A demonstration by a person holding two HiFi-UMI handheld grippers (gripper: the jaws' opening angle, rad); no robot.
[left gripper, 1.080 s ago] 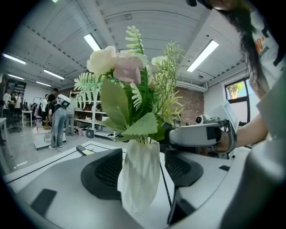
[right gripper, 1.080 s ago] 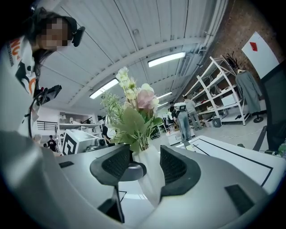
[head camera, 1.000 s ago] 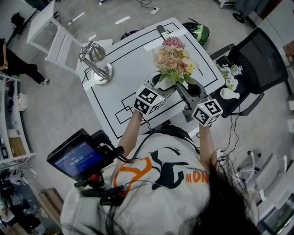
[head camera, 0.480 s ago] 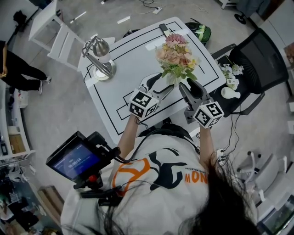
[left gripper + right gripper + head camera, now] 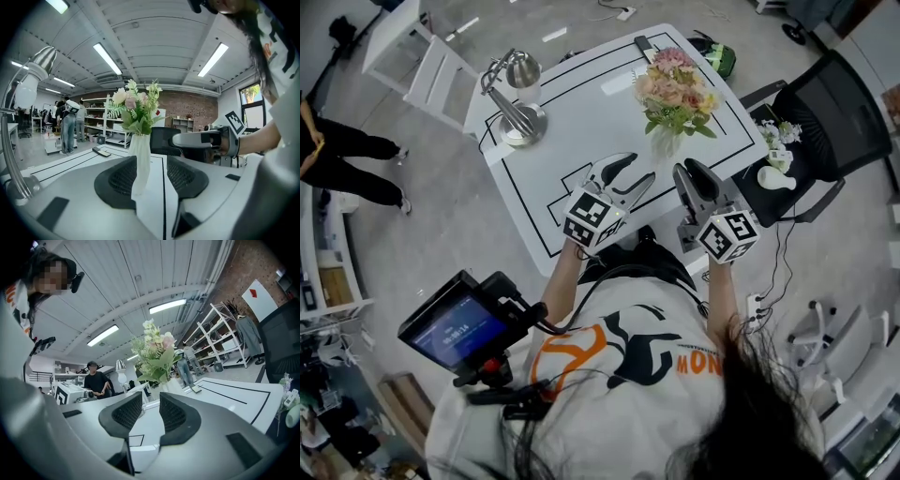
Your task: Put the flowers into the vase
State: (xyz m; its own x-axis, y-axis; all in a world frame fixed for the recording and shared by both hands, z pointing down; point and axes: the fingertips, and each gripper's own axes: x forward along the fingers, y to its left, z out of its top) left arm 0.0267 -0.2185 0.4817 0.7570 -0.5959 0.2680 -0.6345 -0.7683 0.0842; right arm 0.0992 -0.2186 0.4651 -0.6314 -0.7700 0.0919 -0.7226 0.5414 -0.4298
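My left jaws (image 5: 153, 161) stand parted and grip nothing. They have just been drawing closer together, and only bare bench (image 5: 154, 206) lies between the pads. Looking out through that gap, the white vase (image 5: 140, 164) sits at lower centre of the left gripper view. It stands upright on the bench, well past my tips and untouched. The flowers (image 5: 136, 110) are in its mouth, pink and cream heads with green leaves, filling the middle of the frame.

My right jaws (image 5: 151, 399) are also released and empty, with a narrower gap, and they too have just been closing. In the right gripper view the flowers rise just above that gap at centre, and the vase is mostly hidden behind the right-hand jaw.

In the head view both jaws sit at mid-frame over the near edge of the bench, left beside right with space between them. The vase stands above them, upper centre-right, clear of both sets of tips and a little nearer my right jaws.

A silver desk lamp (image 5: 516, 94) stands at the bench's upper left. A dark remote (image 5: 642, 44) lies at its far edge. At the right edge of the frame a black chair (image 5: 825, 112) carries a small white vessel (image 5: 769, 178) and some loose sprigs (image 5: 780, 136).
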